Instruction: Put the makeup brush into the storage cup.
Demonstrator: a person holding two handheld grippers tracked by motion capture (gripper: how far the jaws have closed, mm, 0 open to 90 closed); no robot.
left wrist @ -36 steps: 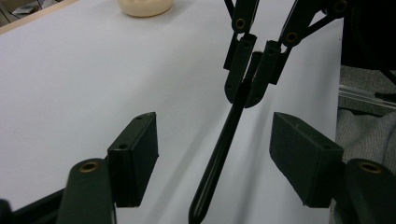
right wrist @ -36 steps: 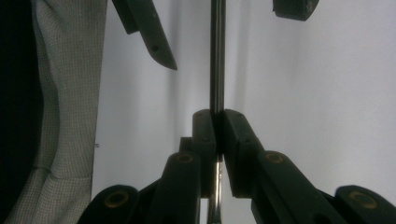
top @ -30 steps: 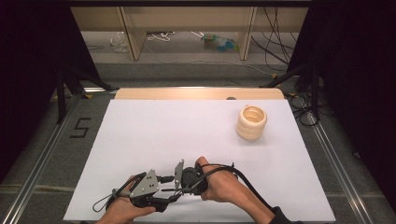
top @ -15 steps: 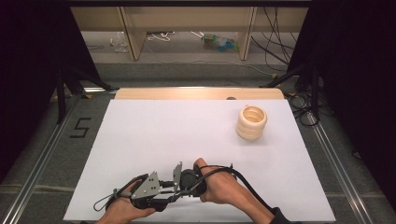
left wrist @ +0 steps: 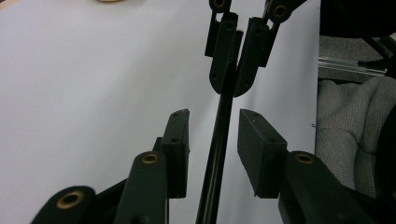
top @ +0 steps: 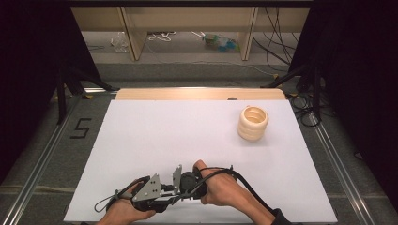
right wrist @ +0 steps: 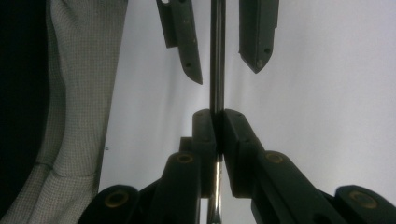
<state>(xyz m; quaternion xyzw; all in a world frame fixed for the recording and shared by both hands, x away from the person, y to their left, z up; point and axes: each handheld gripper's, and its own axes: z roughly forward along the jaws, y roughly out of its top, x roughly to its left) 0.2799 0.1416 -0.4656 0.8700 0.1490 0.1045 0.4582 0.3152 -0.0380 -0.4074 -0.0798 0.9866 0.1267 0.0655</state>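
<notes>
Rod, thin, dark and shiny, runs between the two grippers at the table's near edge; right gripper is clamped tight on one end; left gripper has just been closing its jaws around the other end, pads not yet touching it; likely a handover from right to left, grip still to finish; ribbed cream cup stands well apart at far right

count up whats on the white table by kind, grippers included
grippers: 2 – left gripper, right gripper
thin dark rod: 1 – the rod, pinched in the right gripper and running between the left one's jaws, which have just been closing
cream ribbed cup: 1 – the cup
total: 4
</notes>
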